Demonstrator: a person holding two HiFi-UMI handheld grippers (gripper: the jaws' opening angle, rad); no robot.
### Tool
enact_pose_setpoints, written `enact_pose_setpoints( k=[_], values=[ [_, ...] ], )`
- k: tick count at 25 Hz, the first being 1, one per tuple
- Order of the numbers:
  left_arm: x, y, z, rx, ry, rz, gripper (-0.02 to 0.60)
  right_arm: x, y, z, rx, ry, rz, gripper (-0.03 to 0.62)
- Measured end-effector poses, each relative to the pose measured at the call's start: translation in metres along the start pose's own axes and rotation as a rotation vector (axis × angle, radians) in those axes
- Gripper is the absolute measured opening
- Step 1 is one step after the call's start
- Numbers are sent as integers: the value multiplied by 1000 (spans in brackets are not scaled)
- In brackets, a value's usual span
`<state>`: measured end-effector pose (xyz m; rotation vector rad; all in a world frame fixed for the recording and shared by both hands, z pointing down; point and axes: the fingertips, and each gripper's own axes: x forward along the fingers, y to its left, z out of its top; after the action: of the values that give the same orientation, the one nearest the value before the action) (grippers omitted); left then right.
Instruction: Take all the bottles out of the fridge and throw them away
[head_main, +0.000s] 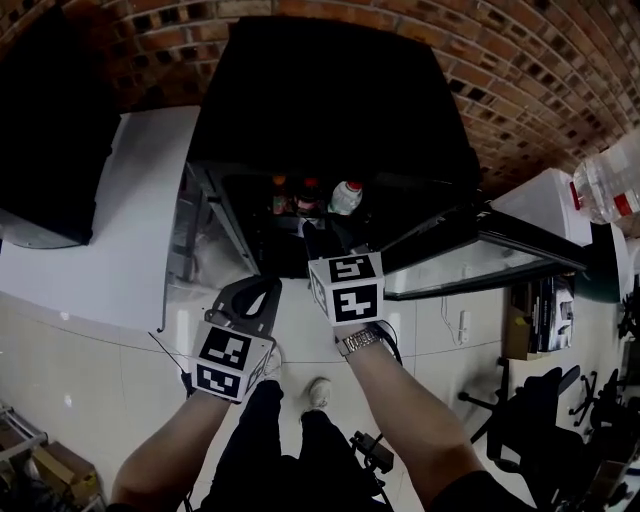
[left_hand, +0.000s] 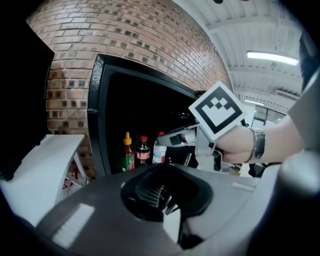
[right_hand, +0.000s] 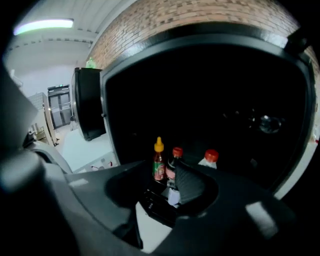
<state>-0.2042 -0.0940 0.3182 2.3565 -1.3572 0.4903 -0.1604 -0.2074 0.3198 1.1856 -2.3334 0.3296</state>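
Black fridge (head_main: 330, 110), door open, holds three bottles in a row inside, all upright with necks up. One is a yellow-capped sauce bottle (right_hand: 159, 165). One is a dark cola bottle (right_hand: 174, 156), half hidden behind a finger. One is a pale red-capped bottle (right_hand: 210, 159), its body cut off. Of two grippers, the left gripper (left_hand: 161, 196) has its fingers pressed together, and the right gripper (right_hand: 169, 189) has its fingers parted, pinching nothing.

Office-like workroom; brick wall (head_main: 520, 60), white tables (head_main: 120, 220), swivel chairs (head_main: 530, 410), ceiling strip light (left_hand: 272, 57).
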Motion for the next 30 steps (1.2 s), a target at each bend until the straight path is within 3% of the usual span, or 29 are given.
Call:
enact_pose_setpoints(
  k=[16, 25, 30],
  values=[
    [29, 38, -25, 5, 57, -14, 3, 111, -44, 7, 18, 34, -91, 160],
    [28, 48, -28, -4, 67, 2, 3, 120, -47, 2, 26, 75, -85, 148],
    [29, 39, -25, 0, 64, -6, 3, 101, -37, 3, 15, 47, -51, 138]
  ],
)
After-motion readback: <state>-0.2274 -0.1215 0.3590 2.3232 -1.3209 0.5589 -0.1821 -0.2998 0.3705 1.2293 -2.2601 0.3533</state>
